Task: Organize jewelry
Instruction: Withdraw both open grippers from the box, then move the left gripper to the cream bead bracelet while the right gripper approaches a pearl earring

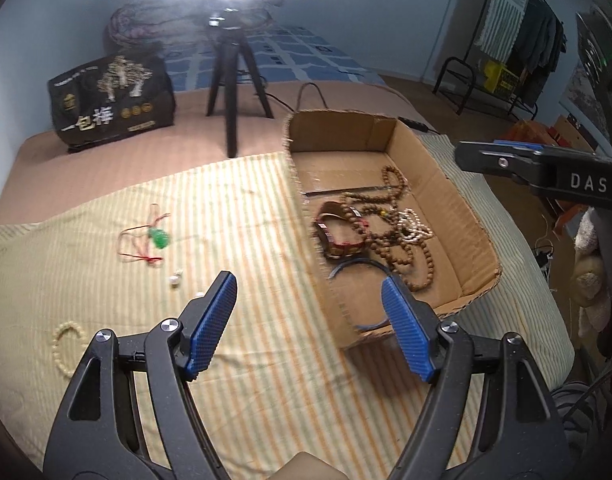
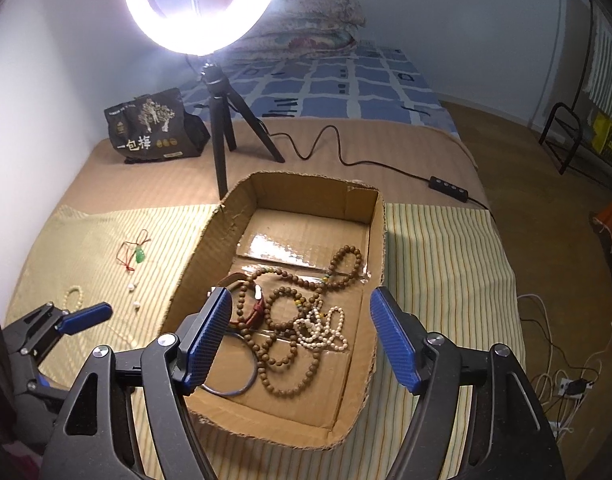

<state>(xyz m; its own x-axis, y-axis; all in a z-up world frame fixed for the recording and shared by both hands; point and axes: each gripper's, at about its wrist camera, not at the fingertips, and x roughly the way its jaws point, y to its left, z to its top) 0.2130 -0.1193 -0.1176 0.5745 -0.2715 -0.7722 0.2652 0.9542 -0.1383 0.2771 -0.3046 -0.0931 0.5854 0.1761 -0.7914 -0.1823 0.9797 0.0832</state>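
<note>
My right gripper (image 2: 301, 296) hangs open over the cardboard box (image 2: 376, 232), with nothing between its blue pads. In the box lie brown wooden bead strands (image 2: 282, 312), a white pearl bracelet (image 2: 322, 328), a red-brown strap (image 2: 254, 312) and a blue bangle (image 2: 242, 388). My left gripper (image 1: 308, 284) is open too, above the striped cloth at the box's left wall (image 1: 338, 304). On the cloth to its left are a green pendant on red cord (image 1: 160, 238), small white beads (image 1: 174, 279) and a cream bead bracelet (image 1: 66, 340).
A ring light on a black tripod (image 2: 222, 136) stands behind the box, its cable and switch (image 2: 448, 184) running right. A black printed bag (image 2: 150, 128) sits at the back left. The bed's edge drops to the floor on the right, where cables (image 2: 562, 384) lie.
</note>
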